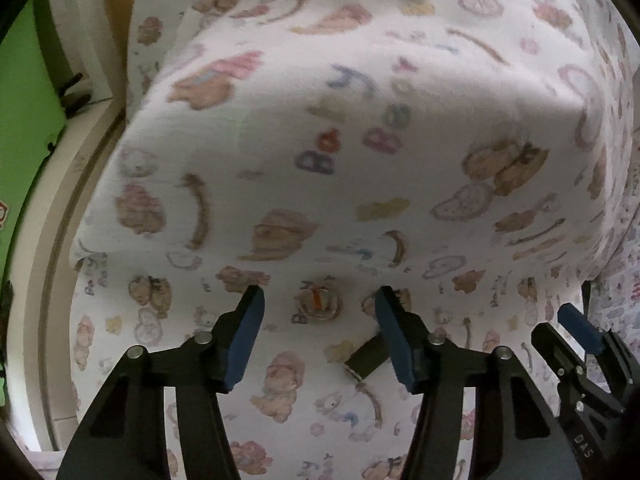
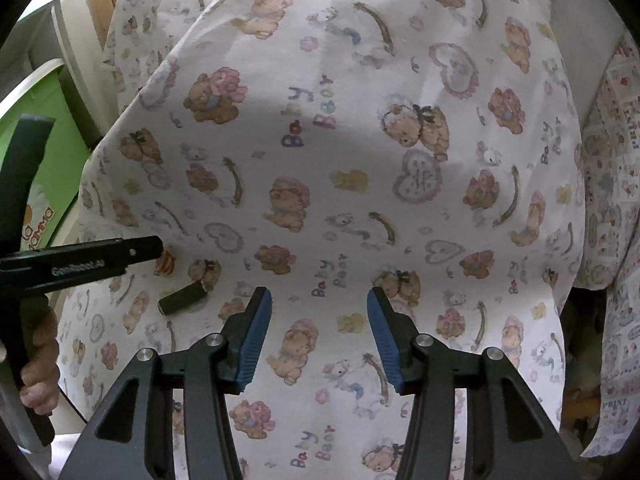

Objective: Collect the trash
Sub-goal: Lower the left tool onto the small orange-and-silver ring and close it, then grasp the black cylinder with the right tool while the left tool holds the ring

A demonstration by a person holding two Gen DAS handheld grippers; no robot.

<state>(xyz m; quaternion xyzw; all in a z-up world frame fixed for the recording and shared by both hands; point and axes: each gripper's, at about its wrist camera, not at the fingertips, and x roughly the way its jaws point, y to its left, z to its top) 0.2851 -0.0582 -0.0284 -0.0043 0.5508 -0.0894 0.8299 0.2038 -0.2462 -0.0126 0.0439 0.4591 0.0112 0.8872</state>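
Left gripper [image 1: 320, 300] jaws apart, empty, straddling a small crumpled wrapper [image 1: 319, 305] on the bear-print bedsheet [image 1: 280, 140]. Dark cylindrical scrap [image 1: 366, 358] lies just beside the wrapper. Right gripper [image 2: 320, 300] open, empty, well apart from the wrapper.

"Baby Bear" on the sheet [image 2: 332, 100]; "GenRobot.AI" on the left tongs [image 2: 80, 266]

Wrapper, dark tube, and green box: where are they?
wrapper [image 1: 318, 303]: left wrist view, its clear crumpled middle.
dark tube [image 2: 182, 299]: right wrist view, middle of its side.
green box [image 2: 40, 184]: right wrist view, its printed front.
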